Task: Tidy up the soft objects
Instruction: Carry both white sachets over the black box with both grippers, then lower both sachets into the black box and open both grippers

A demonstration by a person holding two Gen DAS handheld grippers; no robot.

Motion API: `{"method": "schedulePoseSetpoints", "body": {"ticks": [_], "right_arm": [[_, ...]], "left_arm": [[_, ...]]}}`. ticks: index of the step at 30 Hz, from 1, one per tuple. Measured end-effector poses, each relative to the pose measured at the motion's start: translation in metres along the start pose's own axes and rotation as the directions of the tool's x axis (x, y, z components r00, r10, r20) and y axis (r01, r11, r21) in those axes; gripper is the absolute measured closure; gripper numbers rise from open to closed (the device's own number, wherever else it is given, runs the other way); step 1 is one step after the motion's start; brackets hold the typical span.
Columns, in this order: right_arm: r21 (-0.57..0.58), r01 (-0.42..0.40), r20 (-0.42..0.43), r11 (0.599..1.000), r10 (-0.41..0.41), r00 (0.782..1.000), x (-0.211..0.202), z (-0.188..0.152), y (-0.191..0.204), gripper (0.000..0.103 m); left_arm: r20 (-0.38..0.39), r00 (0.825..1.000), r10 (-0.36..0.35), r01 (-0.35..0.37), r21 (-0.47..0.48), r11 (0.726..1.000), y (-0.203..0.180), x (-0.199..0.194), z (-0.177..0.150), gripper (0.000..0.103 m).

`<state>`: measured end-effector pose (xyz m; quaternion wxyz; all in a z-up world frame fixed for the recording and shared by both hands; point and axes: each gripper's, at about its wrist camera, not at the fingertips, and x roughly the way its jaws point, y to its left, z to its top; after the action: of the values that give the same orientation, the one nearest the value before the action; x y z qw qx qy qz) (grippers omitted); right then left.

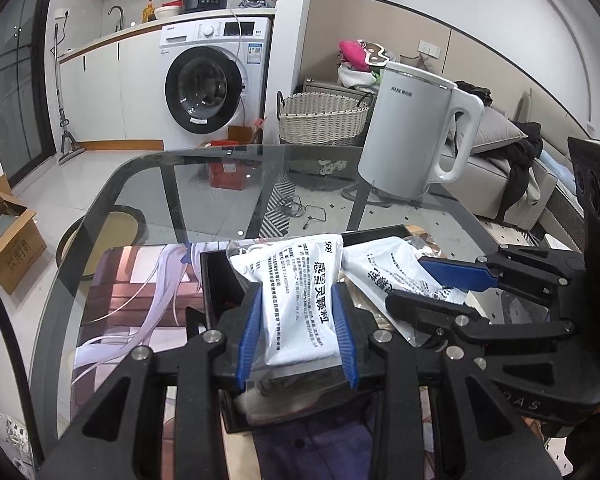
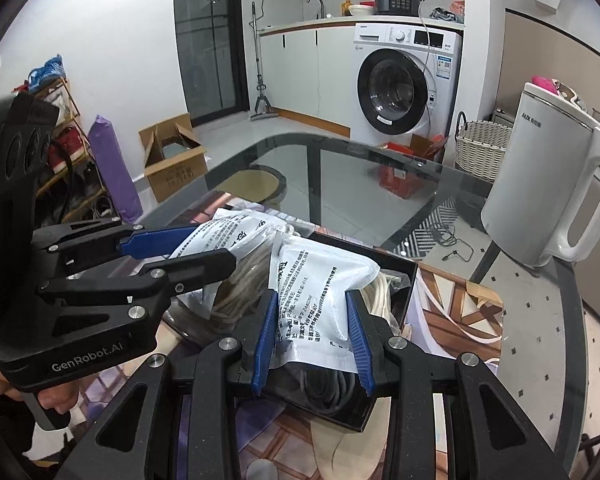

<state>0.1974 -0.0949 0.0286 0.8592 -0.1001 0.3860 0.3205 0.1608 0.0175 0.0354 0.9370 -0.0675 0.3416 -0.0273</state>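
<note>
My left gripper (image 1: 298,296) is shut on a white soft packet (image 1: 296,300) with black print, held over a black tray (image 1: 212,280). My right gripper (image 2: 311,300) is shut on a second white packet (image 2: 320,292) over the same tray (image 2: 400,292), which holds coiled cables (image 2: 240,292). Each gripper shows in the other's view: the right one (image 1: 432,284) to the right, the left one (image 2: 180,252) to the left, each pinching its packet (image 1: 384,264) (image 2: 220,236).
The tray lies on an illustrated mat (image 1: 140,292) on a glass table (image 1: 220,184). A white kettle (image 1: 412,132) stands at the table's far right. A washing machine (image 1: 216,76), a wicker basket (image 1: 320,116) and a cardboard box (image 2: 172,156) are on the floor beyond.
</note>
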Motion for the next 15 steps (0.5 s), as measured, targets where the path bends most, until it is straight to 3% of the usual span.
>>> {"method": "schedulePoseSetpoints", "body": {"ticks": [15], "right_arm": [[0.023, 0.002, -0.054, 1.0, 0.0, 0.999, 0.023, -0.003, -0.008, 0.069]], "left_arm": [[-0.077, 0.997, 0.023, -0.019, 0.049, 0.999, -0.003, 0.024, -0.006, 0.068]]}}
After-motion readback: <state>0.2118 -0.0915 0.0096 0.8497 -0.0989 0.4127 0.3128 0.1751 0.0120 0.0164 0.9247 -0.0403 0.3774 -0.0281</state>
